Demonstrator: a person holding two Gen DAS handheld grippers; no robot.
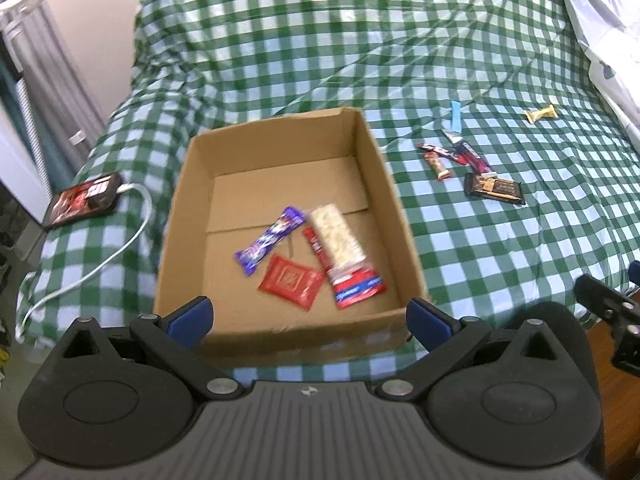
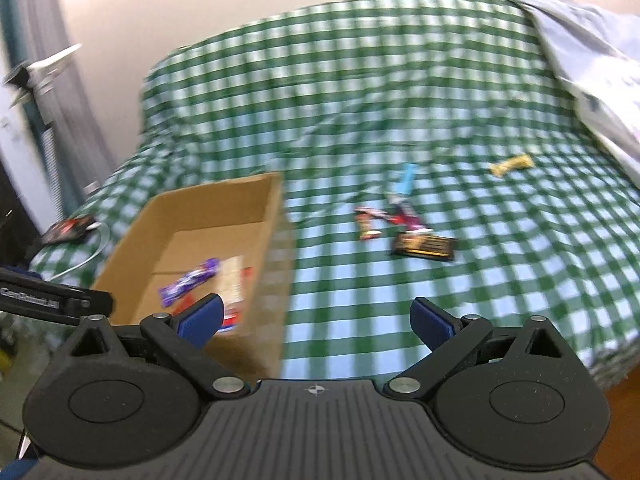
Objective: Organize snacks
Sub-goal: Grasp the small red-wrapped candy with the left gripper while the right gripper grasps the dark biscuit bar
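Snacks [image 1: 308,256] in box [image 1: 384,184] (others right)

A home bedroom: a bed [image 1: 480,240] under a green-checked sheet [image 1: 320,40], a rumpled duvet [image 1: 600,20] at its far corner, a charging phone [image 1: 84,200] at the edge, grey curtains [image 1: 60,60] beside a plain wall.
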